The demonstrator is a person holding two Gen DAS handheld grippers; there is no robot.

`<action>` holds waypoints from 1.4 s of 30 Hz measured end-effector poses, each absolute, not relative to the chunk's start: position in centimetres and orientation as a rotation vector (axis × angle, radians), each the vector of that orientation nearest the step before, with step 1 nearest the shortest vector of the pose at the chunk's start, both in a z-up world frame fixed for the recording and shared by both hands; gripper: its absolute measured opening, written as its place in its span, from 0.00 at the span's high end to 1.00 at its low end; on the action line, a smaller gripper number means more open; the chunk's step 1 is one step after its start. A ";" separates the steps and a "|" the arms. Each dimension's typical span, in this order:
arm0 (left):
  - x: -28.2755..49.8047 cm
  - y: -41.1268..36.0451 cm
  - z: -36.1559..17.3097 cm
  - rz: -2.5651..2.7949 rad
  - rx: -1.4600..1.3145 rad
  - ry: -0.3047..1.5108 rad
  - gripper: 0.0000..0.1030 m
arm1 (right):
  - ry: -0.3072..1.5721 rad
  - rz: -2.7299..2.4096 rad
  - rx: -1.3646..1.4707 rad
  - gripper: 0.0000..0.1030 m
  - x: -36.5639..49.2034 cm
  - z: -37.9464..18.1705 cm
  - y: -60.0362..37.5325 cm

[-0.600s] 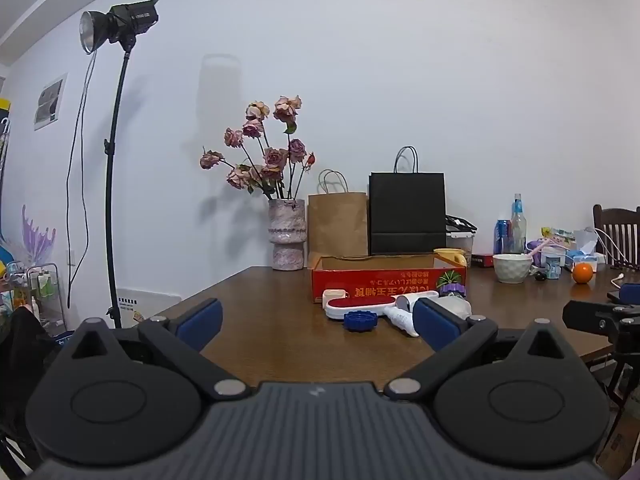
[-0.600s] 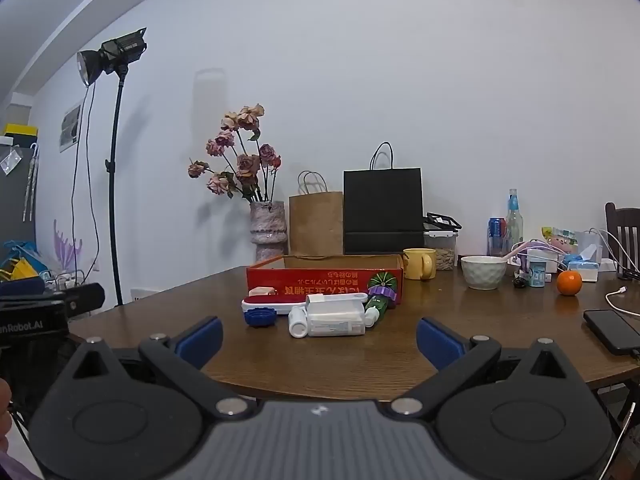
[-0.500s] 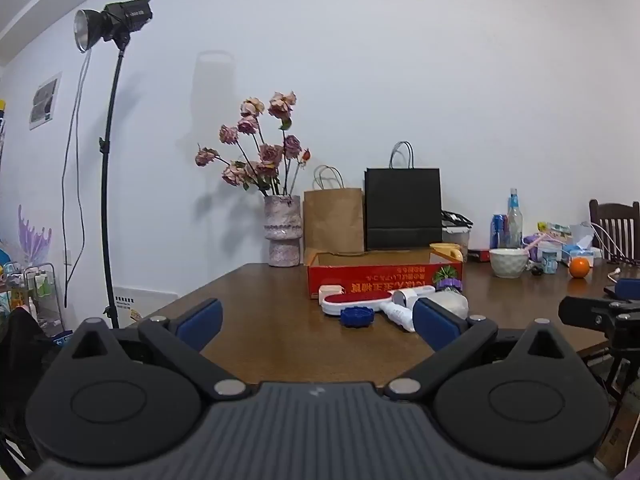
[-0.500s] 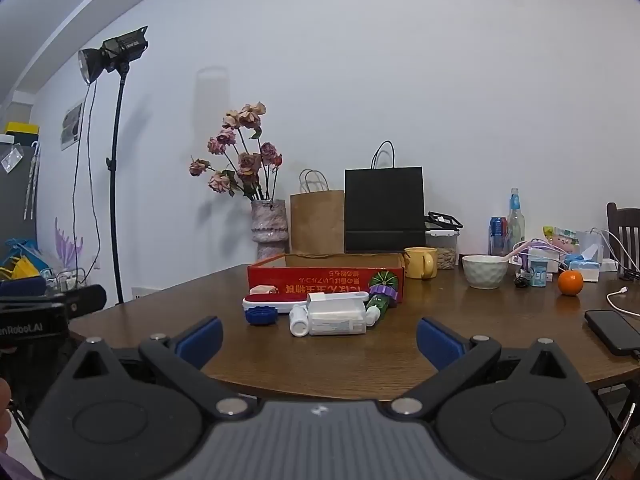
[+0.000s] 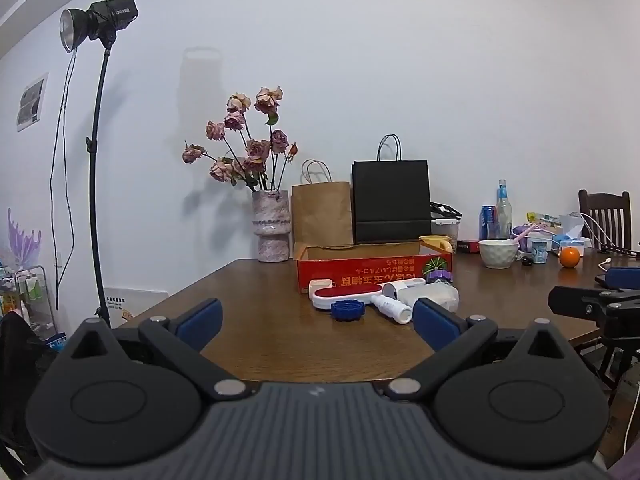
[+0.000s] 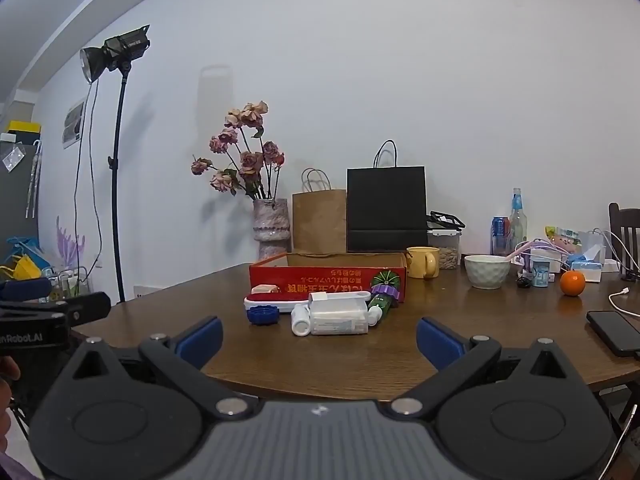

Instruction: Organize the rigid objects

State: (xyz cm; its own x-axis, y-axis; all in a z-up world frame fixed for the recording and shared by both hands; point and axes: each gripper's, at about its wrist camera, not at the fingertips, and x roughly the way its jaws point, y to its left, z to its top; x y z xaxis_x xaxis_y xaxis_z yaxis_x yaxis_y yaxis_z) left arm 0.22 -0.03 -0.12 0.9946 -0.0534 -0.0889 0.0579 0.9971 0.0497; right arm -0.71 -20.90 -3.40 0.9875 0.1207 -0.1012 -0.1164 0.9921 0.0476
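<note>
The left gripper (image 5: 316, 322) is spread wide with nothing between its blue pads (image 5: 199, 318), held short of the wooden table (image 5: 280, 332). The right gripper (image 6: 318, 338) is likewise spread and empty at the table's near edge; beside it, the other gripper's black body reads "nRobot.AI". Ahead, in a cluster touching one another, lie a blue ridged cap (image 6: 262, 314), a red-and-white lint brush (image 6: 276, 303), a white bottle (image 6: 301, 319), a clear plastic box (image 6: 339, 315) and a green tube (image 6: 380, 303). Just behind stands a shallow red cardboard box (image 6: 328, 276), its yellow Chinese print upside down and unreadable. A yellow mug (image 6: 422, 262), white bowl (image 6: 487, 271) and orange (image 6: 572, 283) sit farther right.
</note>
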 end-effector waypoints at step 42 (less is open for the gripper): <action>0.3 -0.1 -0.2 -0.069 0.064 0.076 0.00 | 0.096 0.105 0.050 0.00 -0.7 -3.2 -21.1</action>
